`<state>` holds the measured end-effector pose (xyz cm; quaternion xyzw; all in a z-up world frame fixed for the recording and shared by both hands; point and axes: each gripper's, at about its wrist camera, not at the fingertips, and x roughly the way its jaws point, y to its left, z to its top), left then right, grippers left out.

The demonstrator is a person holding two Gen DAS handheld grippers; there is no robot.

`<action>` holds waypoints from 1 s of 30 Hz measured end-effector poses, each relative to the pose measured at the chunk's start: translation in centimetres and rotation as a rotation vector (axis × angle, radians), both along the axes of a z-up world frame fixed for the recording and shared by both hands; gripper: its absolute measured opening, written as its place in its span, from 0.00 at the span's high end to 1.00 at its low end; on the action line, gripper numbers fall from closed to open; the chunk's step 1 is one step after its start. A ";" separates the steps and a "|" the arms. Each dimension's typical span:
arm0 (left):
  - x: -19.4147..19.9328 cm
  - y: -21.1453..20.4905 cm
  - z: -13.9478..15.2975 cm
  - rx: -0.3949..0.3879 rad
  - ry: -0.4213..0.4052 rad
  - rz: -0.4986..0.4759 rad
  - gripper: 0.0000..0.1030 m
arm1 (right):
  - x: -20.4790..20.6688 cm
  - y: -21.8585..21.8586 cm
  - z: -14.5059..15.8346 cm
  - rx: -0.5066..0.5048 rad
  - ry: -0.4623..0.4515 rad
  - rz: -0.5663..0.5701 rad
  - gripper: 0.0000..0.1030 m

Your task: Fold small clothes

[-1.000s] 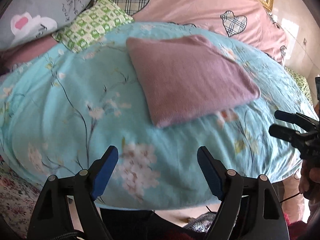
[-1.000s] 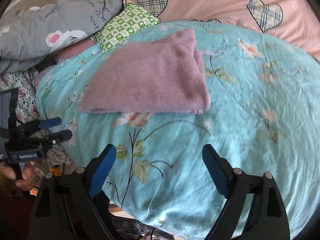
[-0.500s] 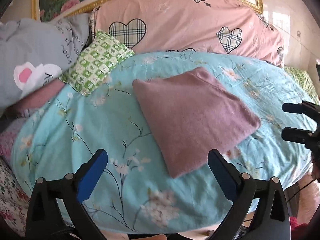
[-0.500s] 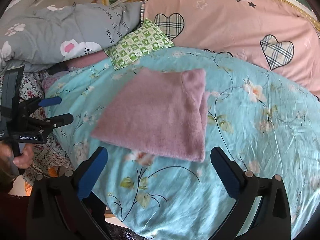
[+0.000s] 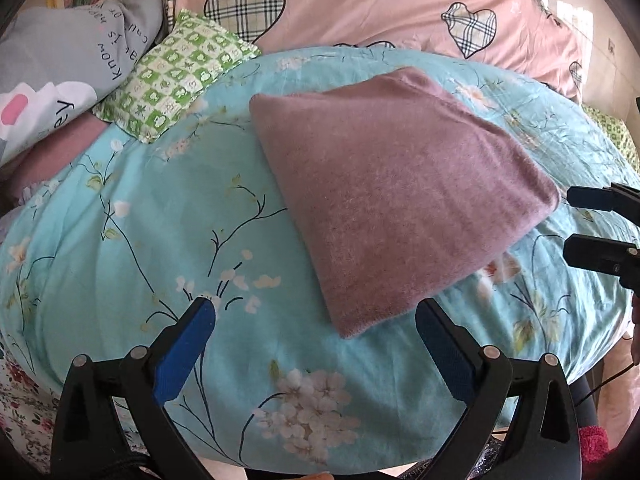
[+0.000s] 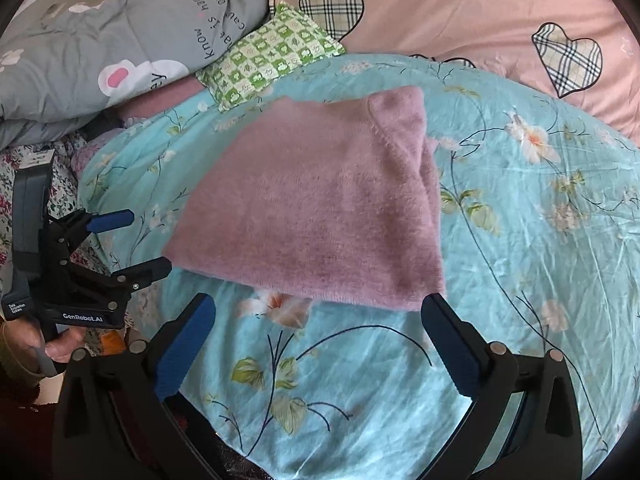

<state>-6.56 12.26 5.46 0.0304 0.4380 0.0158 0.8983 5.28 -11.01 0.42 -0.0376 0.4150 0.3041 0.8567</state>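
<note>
A mauve knitted garment [image 5: 396, 200] lies folded into a flat, roughly square packet on the turquoise floral quilt [image 5: 132, 240]. It rests near the middle of the quilt, one corner pointing toward the near edge of the bed. Nothing touches it.

The left gripper [image 5: 316, 320] hangs above the quilt's near edge, its jaws wide apart with only bare quilt and the garment's near corner showing between them. They have just been opening; nothing is held. The right gripper [image 6: 318, 316] stands likewise, jaws fully apart, having just opened, with nothing held; the garment's near hem lies just beyond its fingertips. From the right wrist view, a hand [image 6: 60, 344] grips the handle of the left gripper at the left side of the bed.

Behind the quilt lie a green checked pillow [image 5: 176, 76], a grey printed duvet [image 5: 60, 64] and a pink cover with plaid hearts [image 5: 360, 4].
</note>
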 end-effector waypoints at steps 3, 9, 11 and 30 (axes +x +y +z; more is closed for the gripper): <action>0.2 0.3 -0.2 -0.001 0.007 0.018 0.02 | 0.5 0.2 -0.4 0.003 0.012 -0.004 0.00; 1.1 0.9 0.5 -0.012 -0.007 0.033 0.02 | 1.3 0.5 -0.5 0.015 0.018 -0.008 0.00; 1.4 0.8 0.8 -0.016 -0.016 0.031 0.02 | 1.4 0.7 -0.5 0.009 0.017 -0.007 0.00; 3.0 -0.3 1.7 -0.057 -0.019 0.000 0.01 | 2.6 1.4 -0.4 0.000 0.021 0.004 0.00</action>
